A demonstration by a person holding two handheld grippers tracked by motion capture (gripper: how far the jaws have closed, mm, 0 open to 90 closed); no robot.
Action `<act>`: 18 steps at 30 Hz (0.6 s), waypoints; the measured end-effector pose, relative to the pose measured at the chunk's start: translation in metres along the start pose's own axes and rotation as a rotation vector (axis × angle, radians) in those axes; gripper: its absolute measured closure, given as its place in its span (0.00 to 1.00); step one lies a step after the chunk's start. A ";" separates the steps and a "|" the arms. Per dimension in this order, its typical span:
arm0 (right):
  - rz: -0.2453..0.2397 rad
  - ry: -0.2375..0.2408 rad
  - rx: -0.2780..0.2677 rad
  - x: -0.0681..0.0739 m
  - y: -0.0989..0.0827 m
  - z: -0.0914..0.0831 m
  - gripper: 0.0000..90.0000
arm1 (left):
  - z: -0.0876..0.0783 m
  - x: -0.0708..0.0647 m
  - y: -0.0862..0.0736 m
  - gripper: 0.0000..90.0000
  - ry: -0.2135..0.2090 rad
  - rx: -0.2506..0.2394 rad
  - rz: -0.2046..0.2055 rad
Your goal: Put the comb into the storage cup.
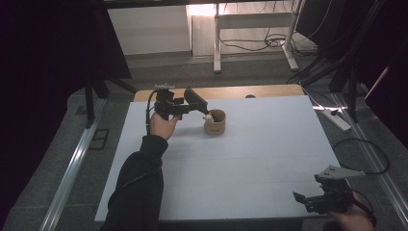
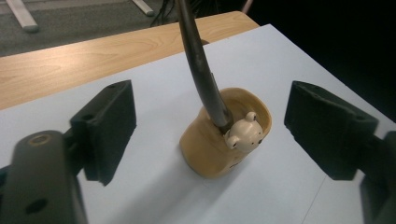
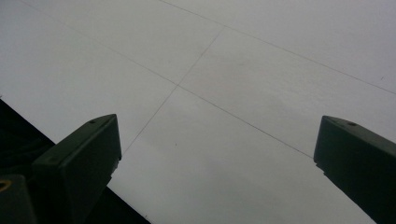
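Tongs first: the left gripper (image 1: 204, 107) hangs over the far left of the table, its jaws spread wide, and in the left gripper view they stand well apart on either side of the cup (image 2: 224, 135) without touching it. No earlier picture is there to set this against, so only the stance counts: nothing is pinched. The cup is a small tan holder standing upright on the white sheet (image 1: 250, 154), with a little cream bear head (image 2: 244, 134) on its rim. A dark curved handle (image 2: 201, 70) stands in the cup just behind the bear and leans up and away toward the far edge; what tool it belongs to cannot be told. The right gripper (image 1: 300, 199) sits at the near right corner, well apart from the cup, its jaws likewise wide over bare sheet, with faint seam lines crossing between them in the right gripper view. The sheet is pale and matte, and it covers nearly all of the table; a strip of light wood (image 1: 226, 91) shows along the far edge. Beyond lies grey floor with a tangle of cables (image 1: 260, 43), white frame legs (image 1: 217, 43) and a power strip (image 1: 336, 119) to the right. Dark drapes close both sides.
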State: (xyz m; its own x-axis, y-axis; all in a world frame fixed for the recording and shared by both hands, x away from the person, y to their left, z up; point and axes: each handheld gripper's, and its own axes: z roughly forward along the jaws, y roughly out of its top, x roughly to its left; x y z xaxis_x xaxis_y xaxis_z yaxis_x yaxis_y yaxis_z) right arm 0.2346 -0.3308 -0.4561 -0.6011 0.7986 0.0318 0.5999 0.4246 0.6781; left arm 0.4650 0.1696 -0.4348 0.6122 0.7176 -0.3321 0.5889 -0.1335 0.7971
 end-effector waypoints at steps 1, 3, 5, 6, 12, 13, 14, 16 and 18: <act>0.000 0.000 0.000 0.000 0.000 0.000 0.01 | 0.000 0.000 0.000 0.18 0.001 0.000 0.004; 0.000 -0.001 0.000 0.000 0.000 0.000 0.01 | -0.001 -0.001 -0.001 0.16 0.005 -0.002 0.013; 0.001 -0.001 -0.001 0.000 0.000 0.000 0.01 | -0.001 -0.001 -0.002 0.13 0.009 -0.004 0.023; 0.002 -0.001 -0.001 0.000 0.000 0.000 0.01 | -0.002 -0.002 -0.002 0.12 0.014 -0.005 0.030; 0.004 -0.001 0.001 0.000 0.000 0.000 0.01 | -0.006 -0.004 -0.003 0.05 0.052 -0.009 0.078; 0.003 -0.001 0.002 0.000 0.000 0.000 0.01 | -0.006 -0.004 -0.004 0.04 0.057 -0.009 0.084; 0.003 -0.001 0.003 0.000 0.000 0.001 0.01 | -0.007 -0.005 -0.004 0.03 0.059 -0.008 0.089; 0.002 -0.001 0.004 0.000 0.001 0.001 0.01 | -0.008 -0.005 -0.005 0.03 0.061 -0.005 0.099; 0.001 0.000 0.007 0.000 0.001 0.001 0.01 | -0.009 -0.006 -0.006 0.02 0.066 -0.006 0.108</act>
State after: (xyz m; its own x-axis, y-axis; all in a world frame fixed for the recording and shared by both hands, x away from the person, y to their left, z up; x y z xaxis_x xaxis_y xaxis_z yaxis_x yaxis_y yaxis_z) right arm 0.2356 -0.3302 -0.4565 -0.6001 0.7993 0.0324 0.6044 0.4265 0.6729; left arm 0.4530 0.1729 -0.4331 0.6356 0.7429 -0.2099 0.5180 -0.2089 0.8294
